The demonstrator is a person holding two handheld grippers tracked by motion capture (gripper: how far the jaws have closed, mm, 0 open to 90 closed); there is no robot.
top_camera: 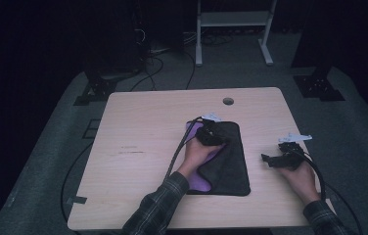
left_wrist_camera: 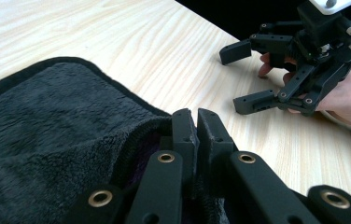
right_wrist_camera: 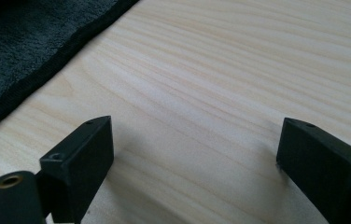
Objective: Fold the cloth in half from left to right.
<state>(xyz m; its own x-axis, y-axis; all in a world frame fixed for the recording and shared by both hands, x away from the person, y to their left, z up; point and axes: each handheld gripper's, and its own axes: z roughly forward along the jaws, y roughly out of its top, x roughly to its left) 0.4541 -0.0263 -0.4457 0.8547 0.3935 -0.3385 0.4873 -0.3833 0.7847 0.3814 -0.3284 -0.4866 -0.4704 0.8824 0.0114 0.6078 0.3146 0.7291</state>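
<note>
Left claw [top_camera: 215, 133] pinched tight on a fold of the dark towel [top_camera: 228, 161], jaws pressed nearly together with the cloth's hemmed edge caught at their base, as seen up close in the left gripper view [left_wrist_camera: 196, 122]. Towel spread flat near the middle of the desk [top_camera: 138, 132], a little toward the right half, long side running away from the person; dark grey fleece on top [left_wrist_camera: 47, 126], purple underside peeking out along the left edge and at the near left corner [top_camera: 197, 183]. Lifted and doubled over at the far left corner, right where the left claw bites. Left hand [top_camera: 196, 152] lying over the cloth, plaid sleeve [top_camera: 160, 208] coming in from the bottom edge. Black cable [top_camera: 174, 156] trailing from the left claw back across the desk toward the person. Right claw [top_camera: 270, 159] resting low over bare wood to the right of the towel, apart from it, jaws spread wide with nothing between them; in the right gripper view [right_wrist_camera: 194, 154] only pale wood grain in the gap, and the towel's stitched border [right_wrist_camera: 47, 60] crossing the upper left corner. From the left gripper view, the right claw [left_wrist_camera: 243, 77] held in the right hand [left_wrist_camera: 346, 100], both jaws pointing toward the towel. Round hole [top_camera: 228, 101] in the desk near its far edge, beyond the towel.
</note>
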